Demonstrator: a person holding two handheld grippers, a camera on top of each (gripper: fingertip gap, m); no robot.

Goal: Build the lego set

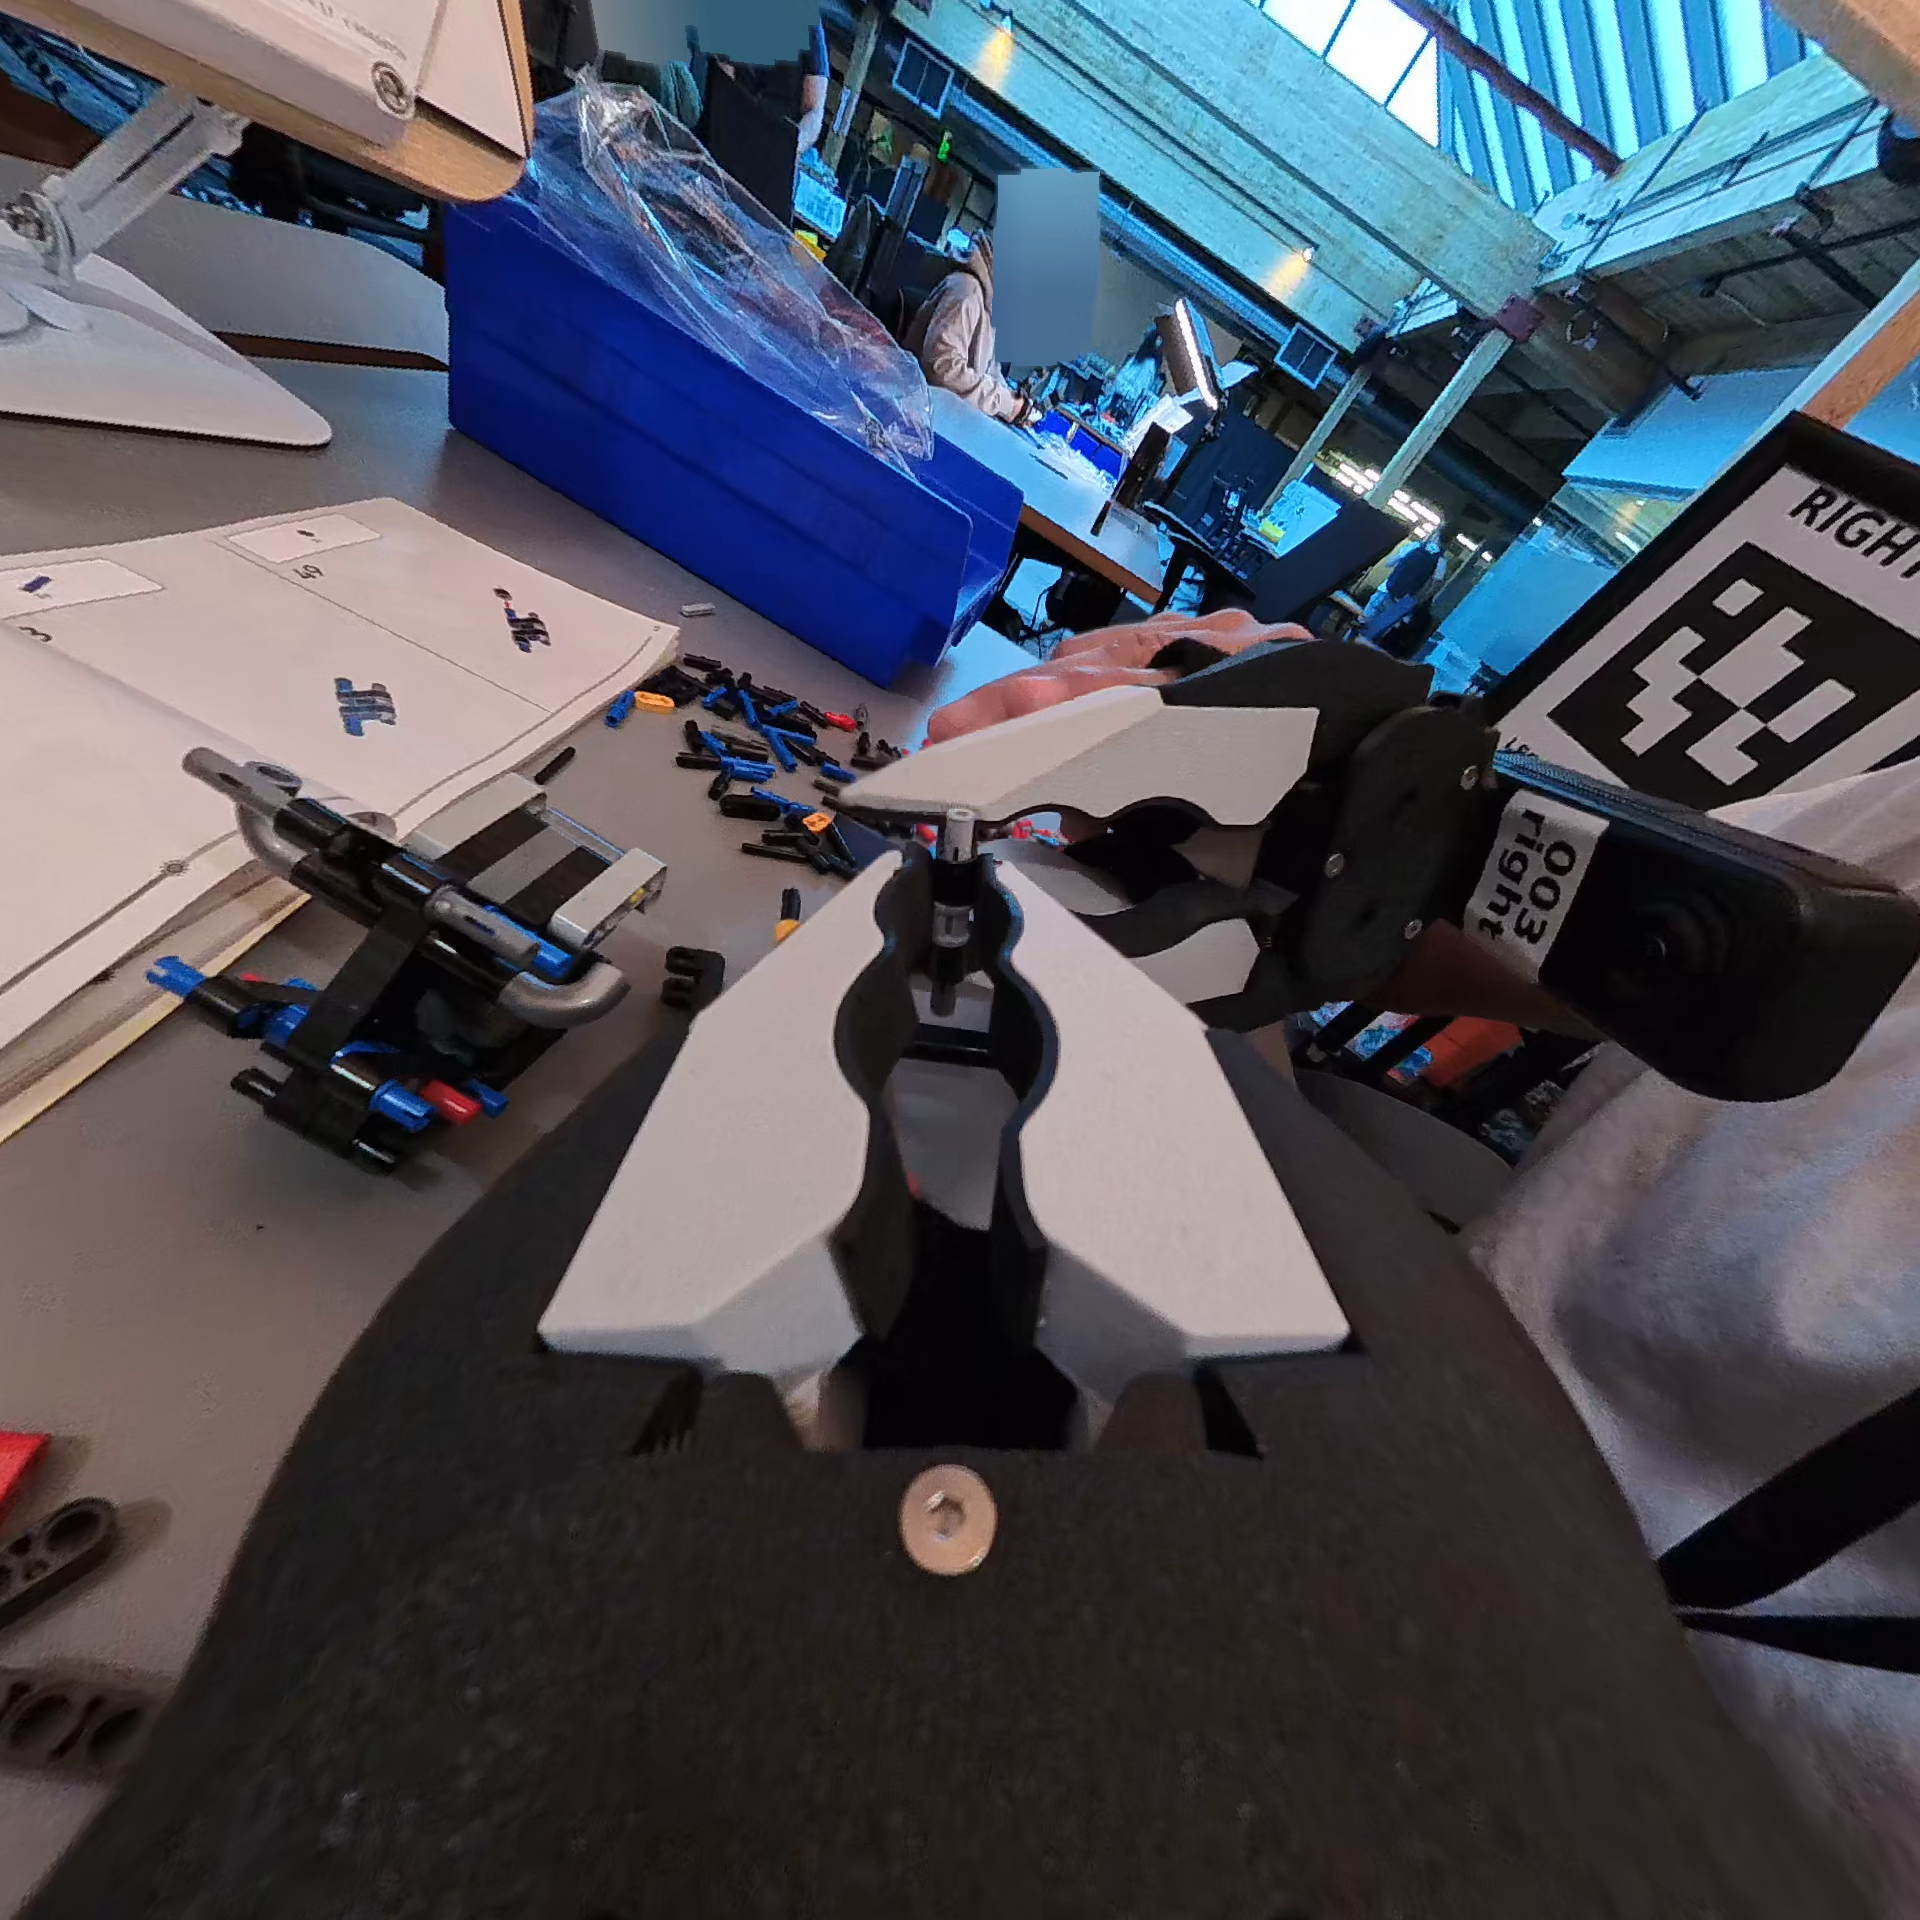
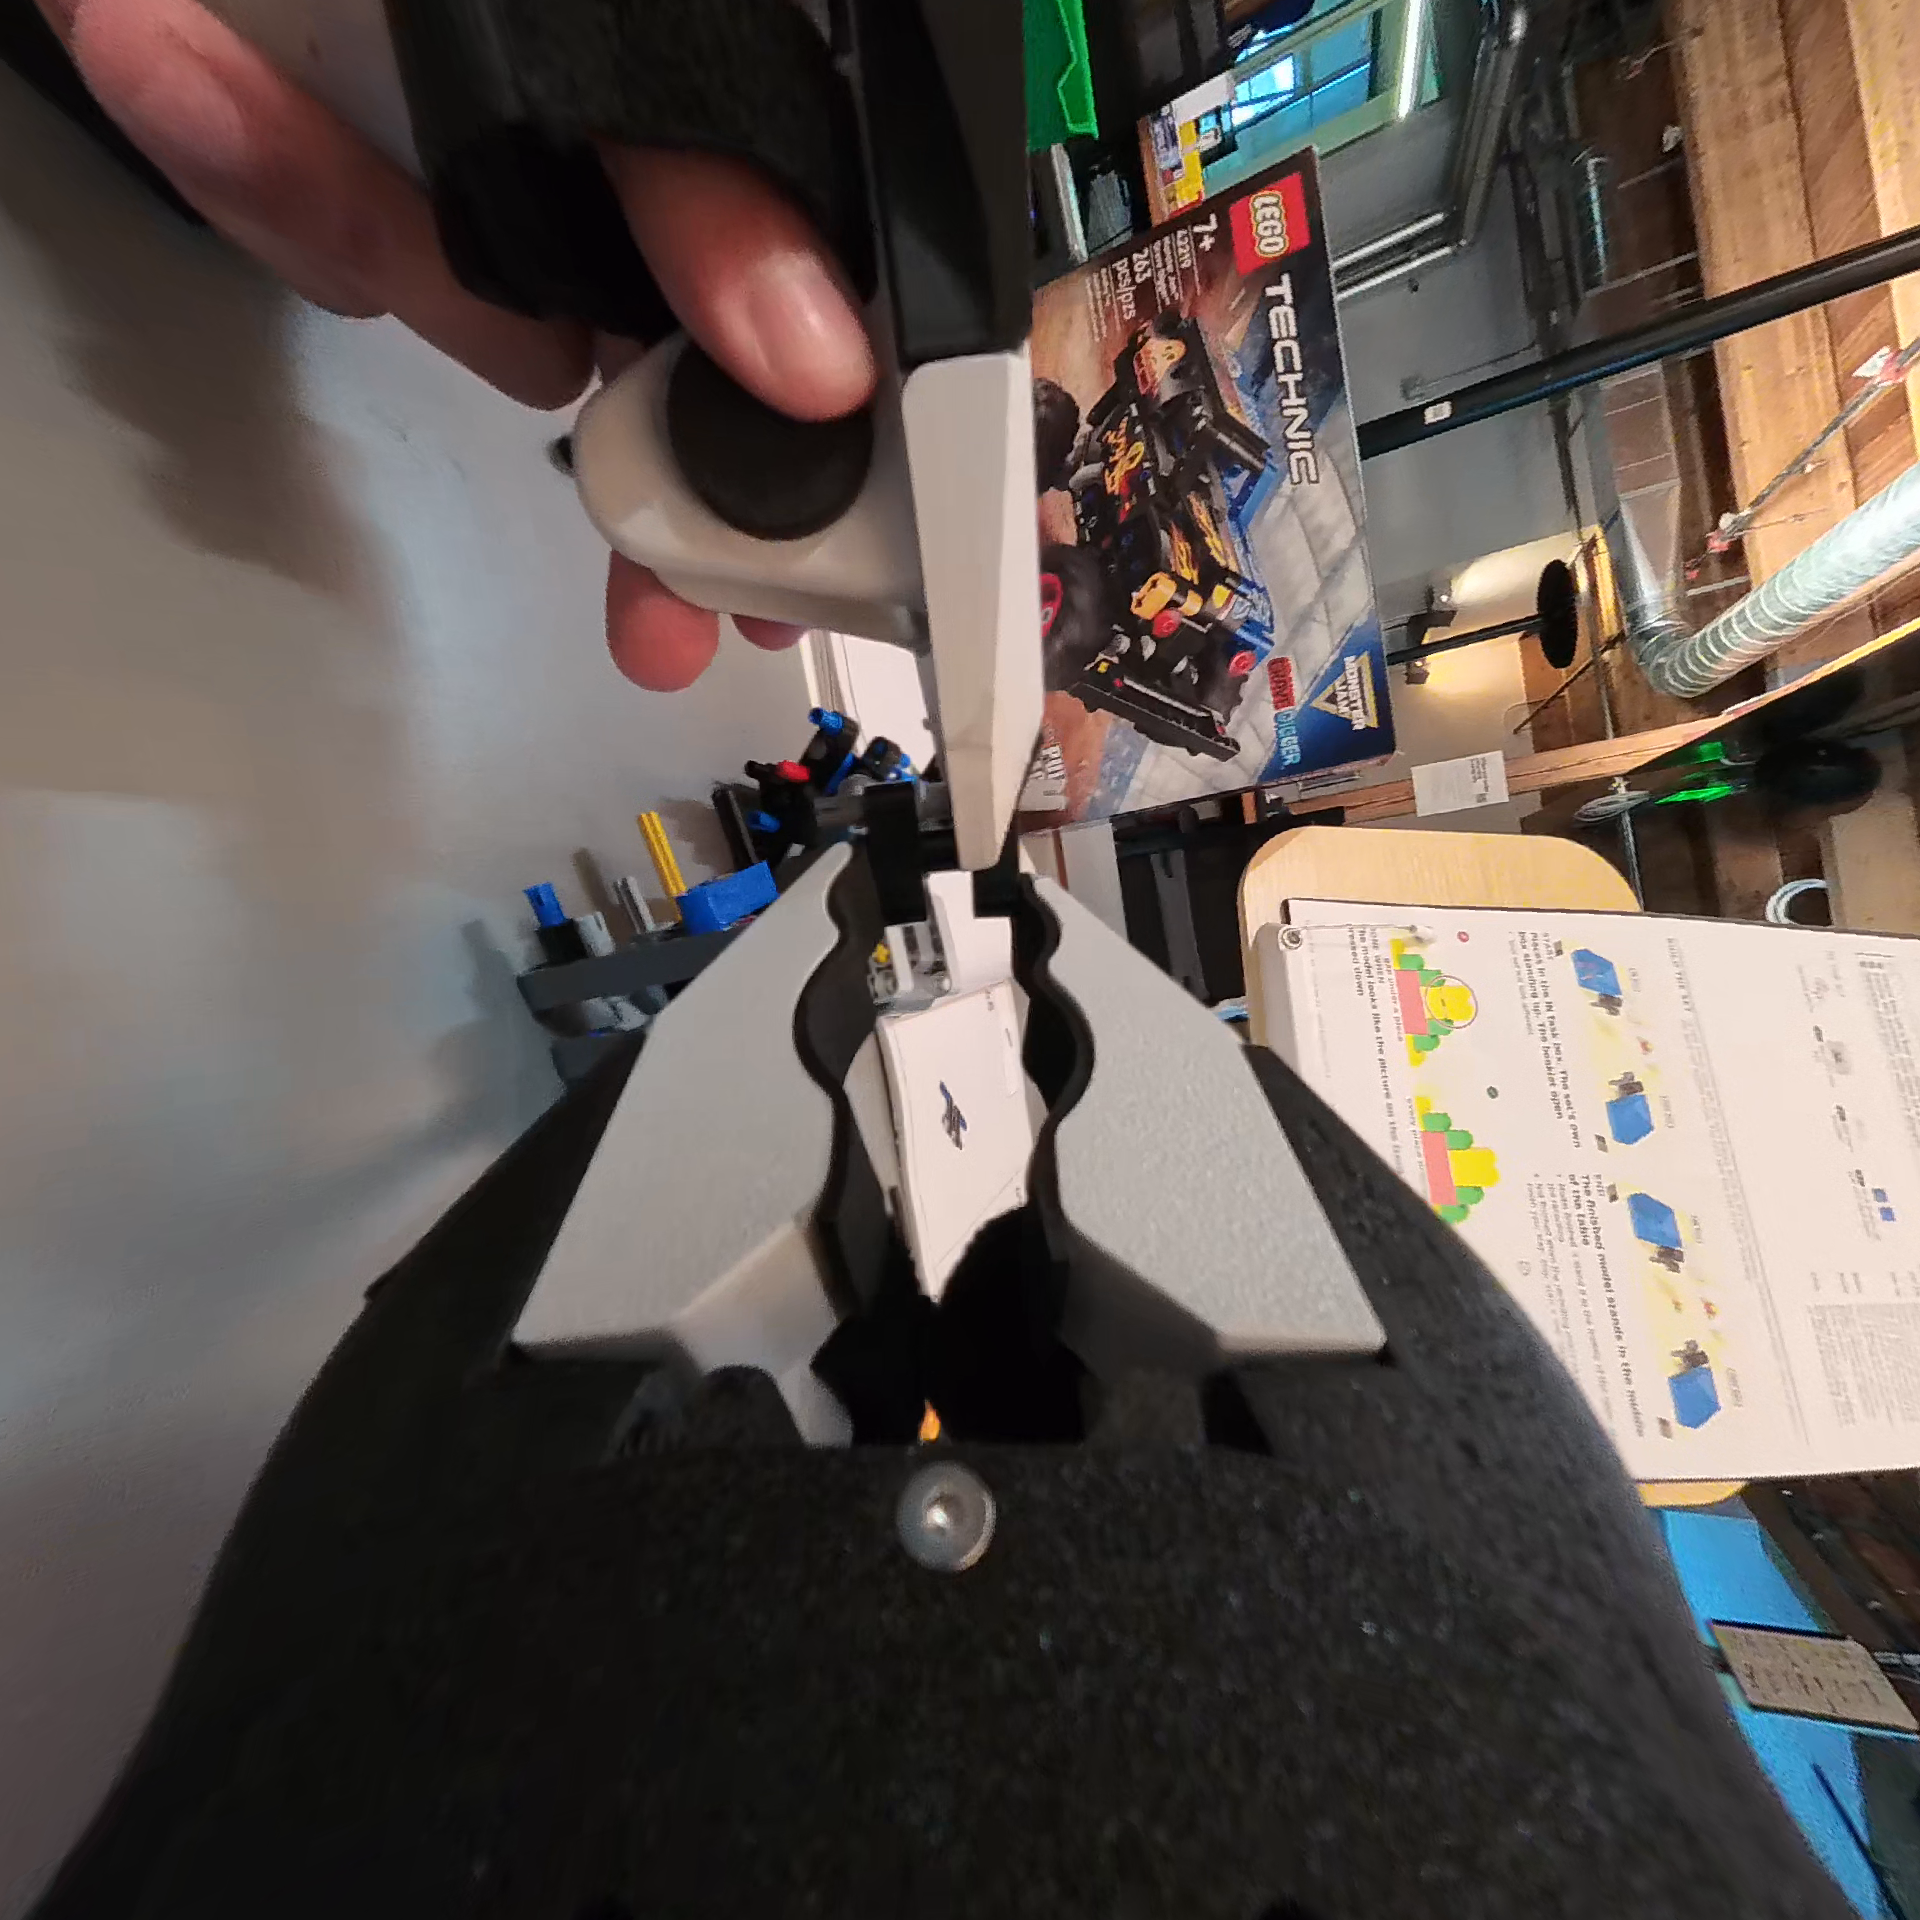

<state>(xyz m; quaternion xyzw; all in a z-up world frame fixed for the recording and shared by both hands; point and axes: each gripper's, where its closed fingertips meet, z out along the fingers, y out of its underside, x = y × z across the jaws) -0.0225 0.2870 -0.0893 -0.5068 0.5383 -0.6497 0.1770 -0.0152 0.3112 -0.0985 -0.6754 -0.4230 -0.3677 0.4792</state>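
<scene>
Pinched upright between the narrow jaws of the left gripper (image 1: 951,883): a slim grey-and-black lego axle assembly (image 1: 954,904), probably steadied so a part can be pressed on. Meeting its top from the right, the tip of the right gripper (image 1: 873,795). Right-wrist view only: right gripper (image 2: 935,873) closed on a small black lego connector (image 2: 894,842), the set's printed box (image 2: 1205,499) beyond. Left-wrist view only: left of the jaws, a half-built black-and-blue chassis (image 1: 416,966), open booklet (image 1: 312,644), loose pins (image 1: 758,748) on the grey counter (image 1: 156,1299).
</scene>
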